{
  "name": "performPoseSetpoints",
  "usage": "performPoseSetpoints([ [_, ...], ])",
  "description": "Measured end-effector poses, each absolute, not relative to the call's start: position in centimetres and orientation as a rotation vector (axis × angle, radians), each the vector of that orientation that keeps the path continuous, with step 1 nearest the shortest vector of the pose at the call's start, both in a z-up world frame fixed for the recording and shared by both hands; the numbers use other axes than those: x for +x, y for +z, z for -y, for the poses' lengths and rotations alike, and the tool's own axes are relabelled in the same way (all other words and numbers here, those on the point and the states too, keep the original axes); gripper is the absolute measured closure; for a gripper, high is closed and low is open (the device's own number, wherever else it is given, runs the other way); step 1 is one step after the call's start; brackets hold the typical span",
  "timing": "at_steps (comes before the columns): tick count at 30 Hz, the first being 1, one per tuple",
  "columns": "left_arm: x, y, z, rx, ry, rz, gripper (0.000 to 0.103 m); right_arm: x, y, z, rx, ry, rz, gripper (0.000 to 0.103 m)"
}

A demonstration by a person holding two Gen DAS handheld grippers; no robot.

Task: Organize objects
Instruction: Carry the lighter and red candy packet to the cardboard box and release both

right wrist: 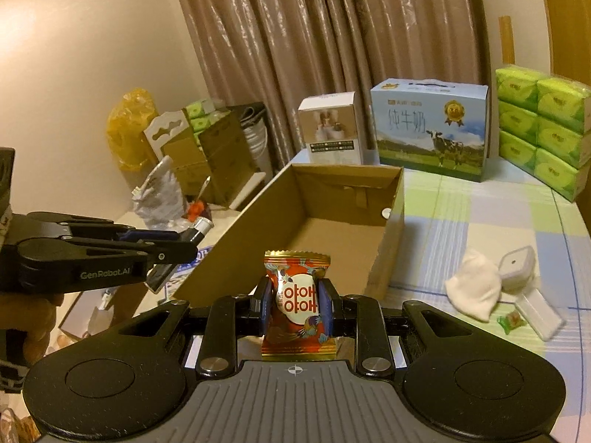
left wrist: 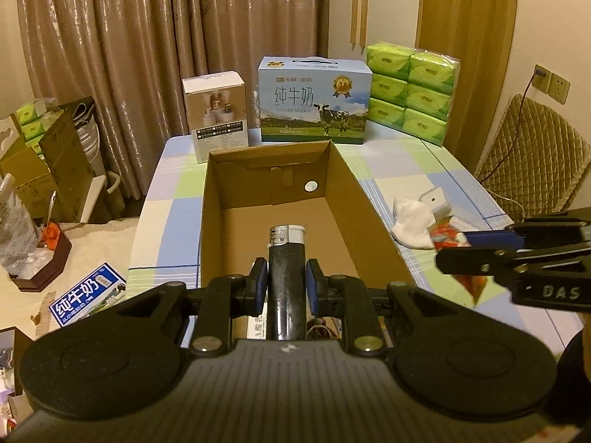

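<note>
An open cardboard box [left wrist: 369, 199] [right wrist: 240, 236] sits on the checked tablecloth with nothing inside. My left gripper [left wrist: 286, 284] is shut on a black lighter [left wrist: 287, 258] with a silver top, held above the box's near end; from the right wrist view this gripper [right wrist: 184, 243] and the lighter [right wrist: 199, 229] hang left of the box. My right gripper [right wrist: 297, 304] is shut on a red and gold snack packet [right wrist: 297, 299], in front of the box's near right corner. In the left wrist view that gripper [left wrist: 454, 249] and the packet [left wrist: 448, 238] show at the right.
A white sock [right wrist: 474, 289], a white case [right wrist: 517, 264], a flat white piece [right wrist: 537, 313] and a green candy [right wrist: 511, 321] lie right of the box. A milk carton [left wrist: 314, 101], a small white box [left wrist: 218, 110] and green tissue packs [left wrist: 412, 92] stand behind it.
</note>
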State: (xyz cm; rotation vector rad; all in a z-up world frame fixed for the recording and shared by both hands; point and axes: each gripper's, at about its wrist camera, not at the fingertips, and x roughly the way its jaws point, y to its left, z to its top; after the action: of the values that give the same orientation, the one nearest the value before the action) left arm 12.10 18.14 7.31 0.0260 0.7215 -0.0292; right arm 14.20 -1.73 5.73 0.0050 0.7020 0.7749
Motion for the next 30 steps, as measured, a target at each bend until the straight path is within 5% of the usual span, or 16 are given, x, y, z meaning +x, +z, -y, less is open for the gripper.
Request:
performPoseSetpoints([
  [12, 16.3, 4.2, -19.0, -0.033, -0.046, -0.748, 0.085, 18.3, 3.3, 0.3, 0.039, 0.743, -0.74, 0.079],
  [28, 15.1, 3.1, -21.8, -0.109, 0.017, -0.745, 0.071, 19.4, 2.2, -0.9, 0.093, 0.768, -0.759, 0.079],
  [30, 14.7, 3.3, -22.1, -0.119, 0.023, -0.74, 0.064, 19.8, 2.2, -1.1, 0.126, 0.794, -0.753, 0.067],
])
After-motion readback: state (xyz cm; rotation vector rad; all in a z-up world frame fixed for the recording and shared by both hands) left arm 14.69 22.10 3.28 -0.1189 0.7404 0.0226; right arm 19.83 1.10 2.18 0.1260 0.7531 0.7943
